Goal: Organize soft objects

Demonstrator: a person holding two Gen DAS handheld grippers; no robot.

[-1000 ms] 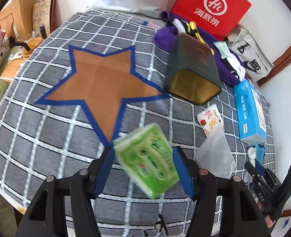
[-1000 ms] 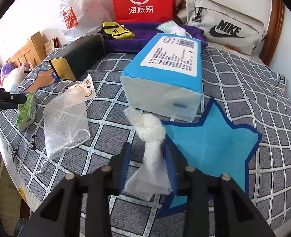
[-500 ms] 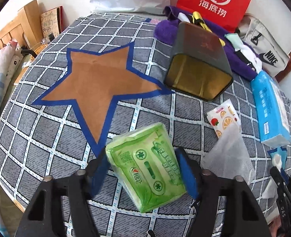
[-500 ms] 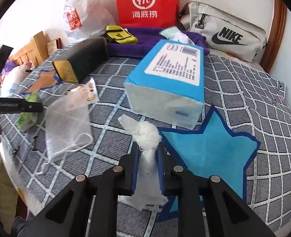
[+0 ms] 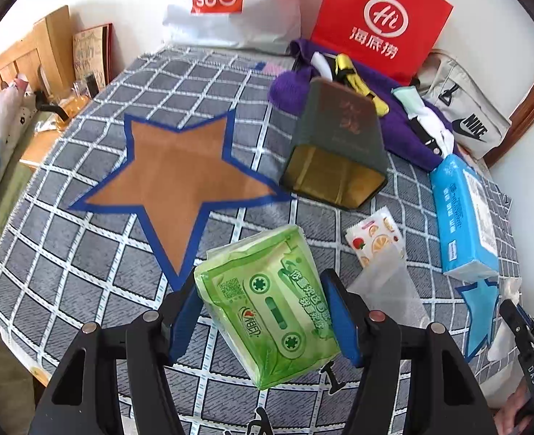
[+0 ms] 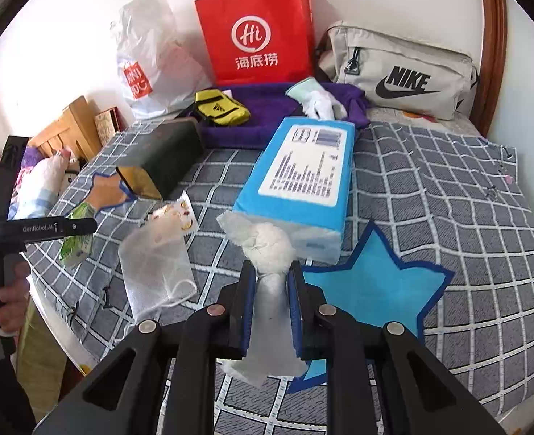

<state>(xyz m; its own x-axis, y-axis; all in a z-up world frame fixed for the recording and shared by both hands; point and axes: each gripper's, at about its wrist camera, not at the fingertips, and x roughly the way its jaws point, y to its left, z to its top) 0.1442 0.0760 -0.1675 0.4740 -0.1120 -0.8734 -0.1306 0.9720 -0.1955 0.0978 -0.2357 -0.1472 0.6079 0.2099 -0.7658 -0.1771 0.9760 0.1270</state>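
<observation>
My left gripper is shut on a green tissue pack, held tilted above the checked bedcover just below the brown star patch. My right gripper is shut on a knotted white cloth, lifted off the cover beside the blue star patch. The cloth's tail hangs down between the fingers. A sheer mesh pouch and a fruit-print sachet lie between the two stars. In the right wrist view the green tissue pack shows at the left under the other gripper's bar.
A big blue tissue pack lies behind the blue star. A dark green tin lies on its side beside the brown star. Behind are a purple towel, a red paper bag, a white plastic bag and a grey Nike pouch. A person's hand is at left.
The right gripper closed on the white cloth and raised it off the cover. The left gripper, still holding the green pack, rose a little and tilted toward the brown star.
</observation>
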